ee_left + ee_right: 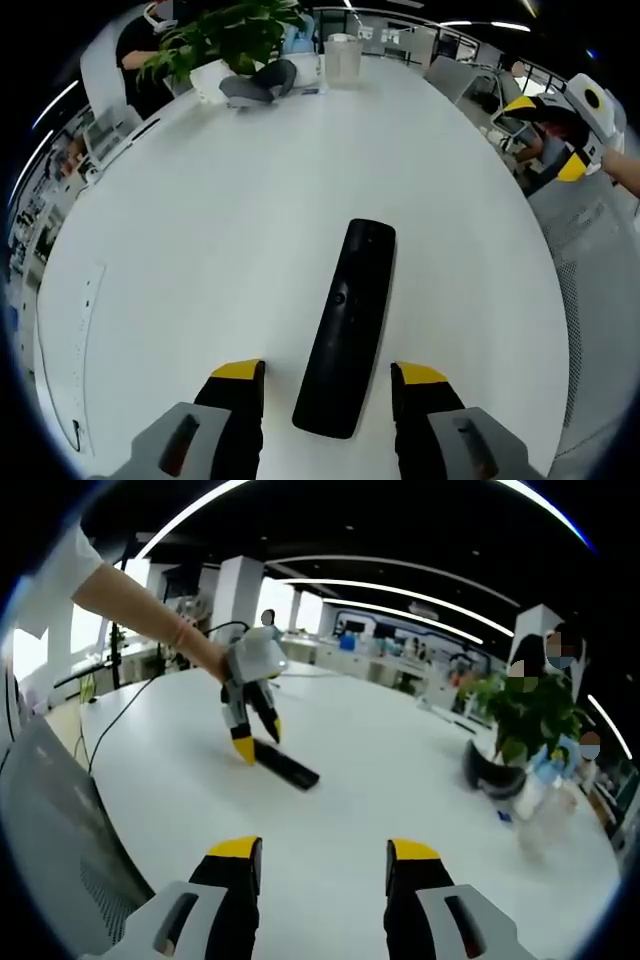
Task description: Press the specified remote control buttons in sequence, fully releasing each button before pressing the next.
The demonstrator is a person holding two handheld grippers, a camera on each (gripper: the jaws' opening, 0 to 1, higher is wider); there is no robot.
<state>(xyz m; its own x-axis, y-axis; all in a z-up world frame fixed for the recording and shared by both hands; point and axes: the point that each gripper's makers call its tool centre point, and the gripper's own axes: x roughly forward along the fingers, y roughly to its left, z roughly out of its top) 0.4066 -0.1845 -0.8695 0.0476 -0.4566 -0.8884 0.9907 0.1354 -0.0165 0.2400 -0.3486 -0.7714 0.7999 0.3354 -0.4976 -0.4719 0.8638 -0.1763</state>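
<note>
Left gripper [328, 380] fingers spread apart astride the black remote [350, 325] at lower centre on the white table [200, 230], right gripper [322, 855] fingers released, holding nothing, potted plant [225, 40] and clear container [342, 58] at top, contents unclear.

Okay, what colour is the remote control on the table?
Black. The remote control shows best in the left gripper view, lying on the white table.

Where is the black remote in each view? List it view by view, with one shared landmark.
Left gripper view: the remote lies lengthwise at lower centre, its near end between this tool's open yellow-tipped jaws.
Right gripper view: the remote lies left of centre, under the left tool.
Shared landmark: the potted plant on the white table.
</note>
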